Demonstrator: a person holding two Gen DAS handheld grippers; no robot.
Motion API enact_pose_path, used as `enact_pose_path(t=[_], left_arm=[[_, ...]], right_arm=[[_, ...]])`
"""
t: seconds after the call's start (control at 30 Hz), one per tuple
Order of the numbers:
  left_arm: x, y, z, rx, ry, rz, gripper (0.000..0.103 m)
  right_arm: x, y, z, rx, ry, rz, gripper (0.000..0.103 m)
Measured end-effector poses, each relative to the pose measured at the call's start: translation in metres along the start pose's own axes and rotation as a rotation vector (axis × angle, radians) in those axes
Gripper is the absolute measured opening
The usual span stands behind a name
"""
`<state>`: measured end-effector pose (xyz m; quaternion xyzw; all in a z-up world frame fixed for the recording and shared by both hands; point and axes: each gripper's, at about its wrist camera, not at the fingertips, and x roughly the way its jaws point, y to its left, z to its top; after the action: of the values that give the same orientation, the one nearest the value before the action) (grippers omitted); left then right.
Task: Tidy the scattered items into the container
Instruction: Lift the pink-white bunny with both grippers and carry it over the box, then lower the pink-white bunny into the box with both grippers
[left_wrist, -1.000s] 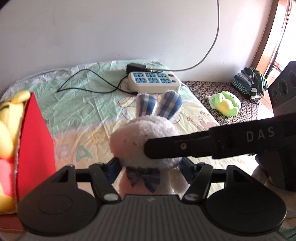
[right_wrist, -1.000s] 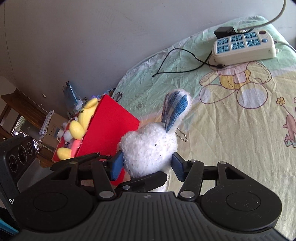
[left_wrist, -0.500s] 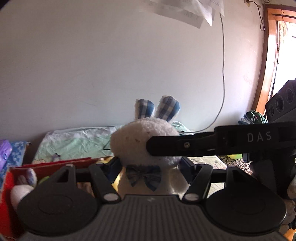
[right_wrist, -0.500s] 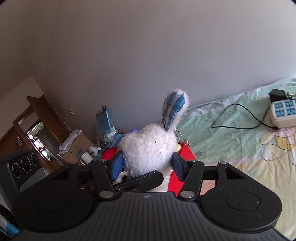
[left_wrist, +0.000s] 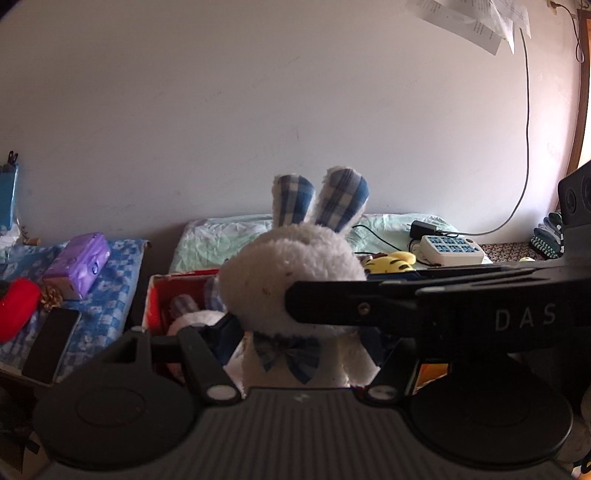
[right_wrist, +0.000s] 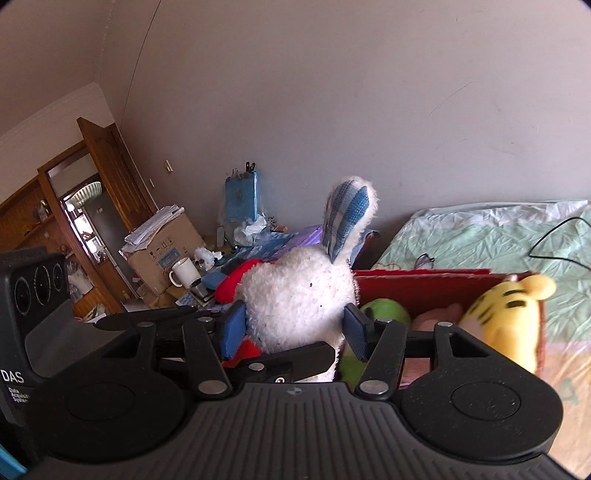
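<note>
Each handheld gripper has a black ribbed body flanked by two round black discs, with angled black link arms fastened by silver screws. The left gripper (left_wrist: 301, 332) and right gripper (right_wrist: 293, 330) carry blue rectangular finger pads (right_wrist: 232, 328). White "DAS" lettering marks the black housing.

White fluffy plush rabbit (left_wrist: 295, 266) with blue-checked ears and a blue-checked bow tie is sitting upright, ears pointing up, raised above the open red rectangular box (right_wrist: 424, 286). Box is standing at the edge of the pale green bed sheet and already holding a yellow striped plush tiger (right_wrist: 506, 310), a green plush (right_wrist: 384, 314) and a pink one.
</note>
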<state>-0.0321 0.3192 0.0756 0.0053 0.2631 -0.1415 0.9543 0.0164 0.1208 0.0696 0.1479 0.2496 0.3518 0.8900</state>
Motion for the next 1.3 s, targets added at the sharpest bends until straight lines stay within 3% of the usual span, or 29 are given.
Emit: enact_pose_path(t=[0.37,0.5,0.63,0.9,1.07,1.3], left_arm=[[0.016,0.020,-0.017,0.060,0.061,-0.073,0.067],[0.022,0.013,-0.018,0.083,0.079,-0.122,0.067],[0.035,0.007,-0.017,0.108,0.097,-0.144,0.066],[0.052,0.002,-0.013,0.213,0.112,-0.186,0.064],[0.047,0.004,-0.020,0.172,0.119,-0.213,0.064],[0.044,0.001,-0.021,0.133,0.115,-0.214,0.064]], right_arm=[[0.016,0.000,-0.021,0.124,-0.017,-0.085,0.057],[0.011,0.000,-0.028,0.096,0.025,-0.148,0.047],[0.005,-0.010,-0.032,0.159,0.029,-0.174,0.039],[0.004,-0.012,-0.033,0.190,0.011,-0.211,0.035],[0.010,-0.014,-0.033,0.210,0.063,-0.227,0.043],[0.020,-0.017,-0.024,0.296,0.048,-0.245,0.054]])
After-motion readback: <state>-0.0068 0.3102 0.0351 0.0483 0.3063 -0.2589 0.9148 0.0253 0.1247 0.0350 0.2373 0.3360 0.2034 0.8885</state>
